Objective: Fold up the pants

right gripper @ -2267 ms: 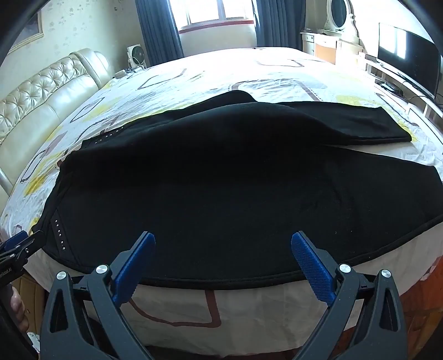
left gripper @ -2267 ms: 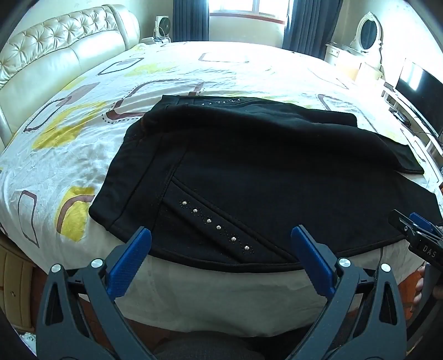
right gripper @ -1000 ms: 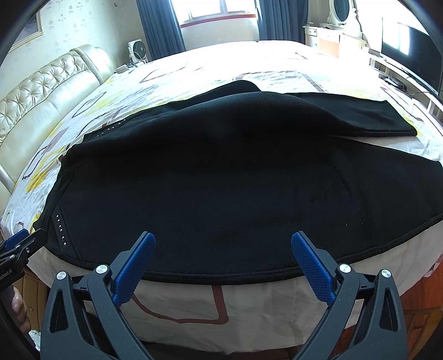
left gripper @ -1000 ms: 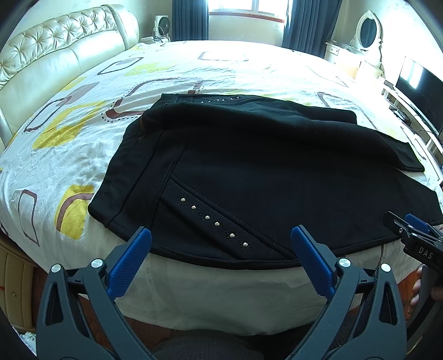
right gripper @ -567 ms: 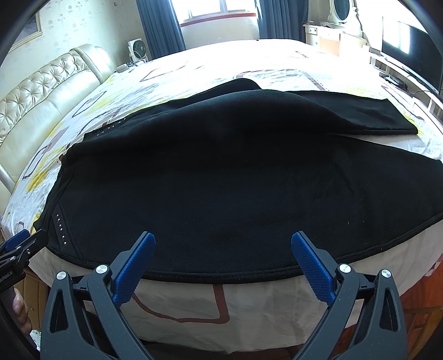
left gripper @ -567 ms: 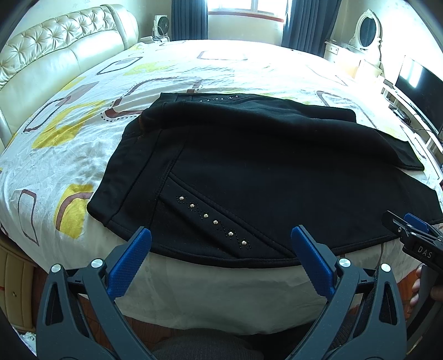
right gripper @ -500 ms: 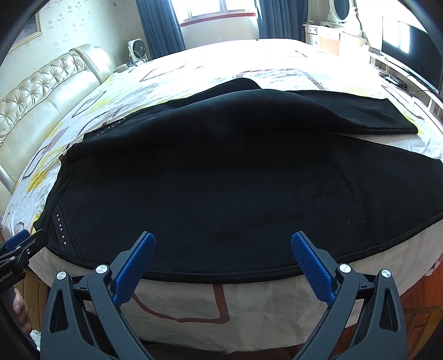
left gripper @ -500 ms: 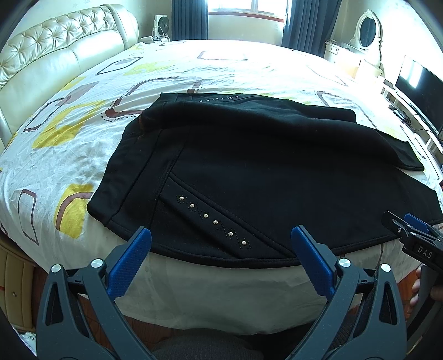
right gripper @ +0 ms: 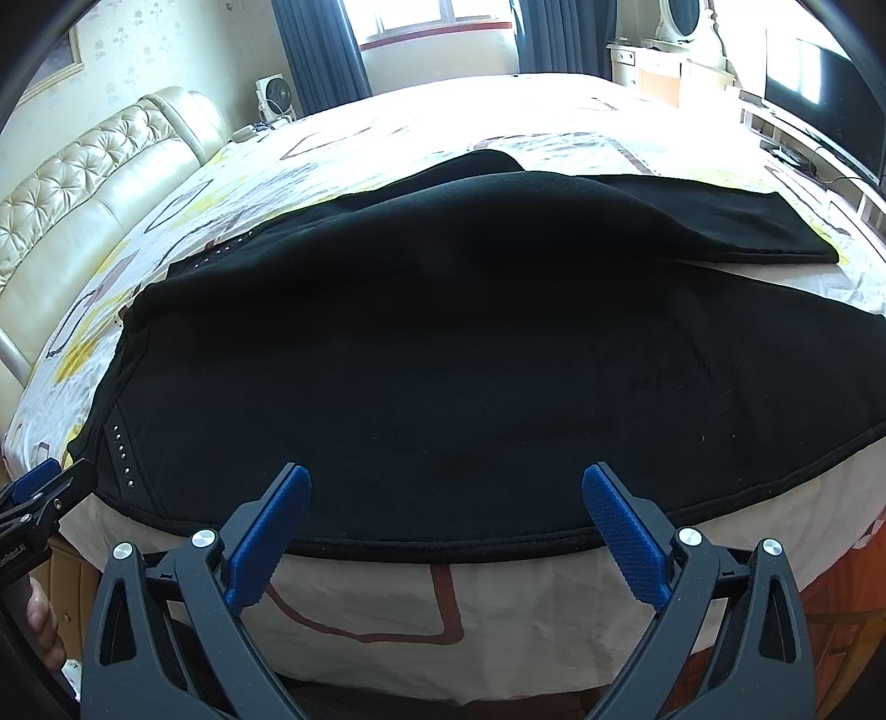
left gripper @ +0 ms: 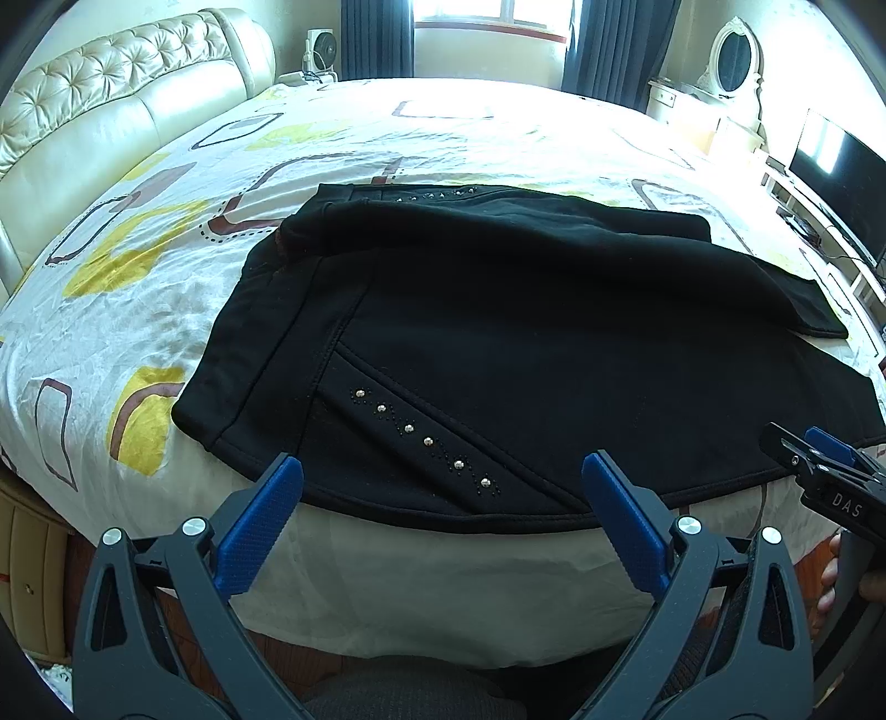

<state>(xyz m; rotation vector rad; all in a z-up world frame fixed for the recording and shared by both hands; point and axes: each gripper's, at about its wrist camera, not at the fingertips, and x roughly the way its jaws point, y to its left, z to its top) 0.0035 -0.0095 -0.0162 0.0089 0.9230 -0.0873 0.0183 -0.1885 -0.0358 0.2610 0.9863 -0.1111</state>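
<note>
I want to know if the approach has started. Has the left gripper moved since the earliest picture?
Barely: the left gripper has eased slightly back; the pants hem and stud row sit a little higher against its fingers, with both grippers open.

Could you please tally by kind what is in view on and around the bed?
Pants: 1
Claws: 2, left and right, both open
Bed: 1
Television: 1
Fan: 1
Oval mirror: 1
Total: 7
</note>
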